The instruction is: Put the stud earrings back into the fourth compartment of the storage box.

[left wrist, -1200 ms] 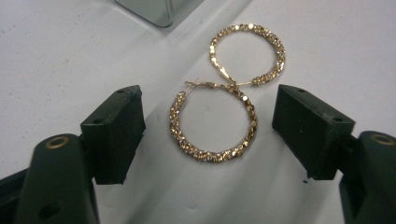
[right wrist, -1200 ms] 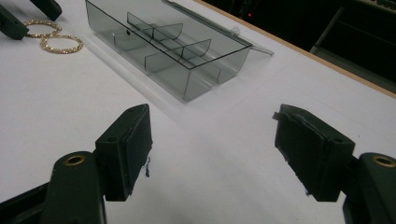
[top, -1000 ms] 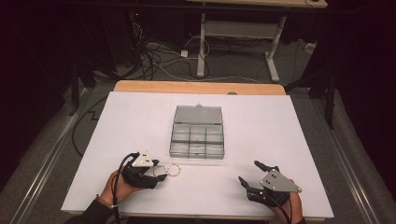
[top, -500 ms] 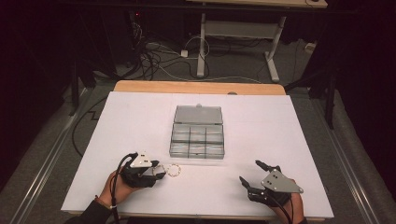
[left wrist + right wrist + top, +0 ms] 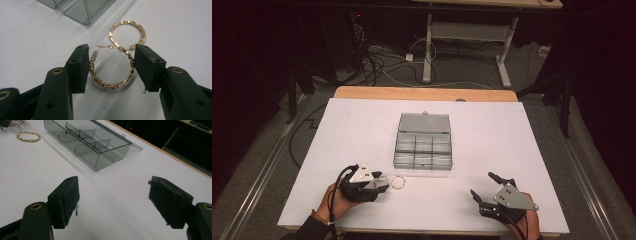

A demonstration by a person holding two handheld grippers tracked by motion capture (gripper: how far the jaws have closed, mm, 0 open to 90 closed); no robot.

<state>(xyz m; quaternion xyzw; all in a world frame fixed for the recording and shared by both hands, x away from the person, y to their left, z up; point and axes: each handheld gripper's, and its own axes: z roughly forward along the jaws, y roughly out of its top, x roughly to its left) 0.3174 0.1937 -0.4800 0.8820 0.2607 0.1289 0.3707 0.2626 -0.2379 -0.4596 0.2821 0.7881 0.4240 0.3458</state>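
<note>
Two gold beaded hoop earrings lie on the white table. My left gripper (image 5: 111, 57) has one hoop earring (image 5: 110, 85) between its jaws, with both pads touching its sides and a shadow beneath it. The second hoop earring (image 5: 143, 35) lies just beyond, touching the first; in the high view it (image 5: 394, 183) sits right of my left gripper (image 5: 382, 184). A clear compartment box (image 5: 424, 145) stands open at the table's middle. My right gripper (image 5: 482, 184) rests open at the front right, nothing between its jaws (image 5: 113, 192).
The box (image 5: 100, 152) has several empty compartments and its lid laid back. A hoop earring (image 5: 18, 136) shows far left in the right gripper view. A wooden strip (image 5: 422, 93) borders the table's far edge; cables and a desk frame lie beyond.
The left gripper's jaws have drawn in around the near hoop earring. The right gripper has barely moved.
</note>
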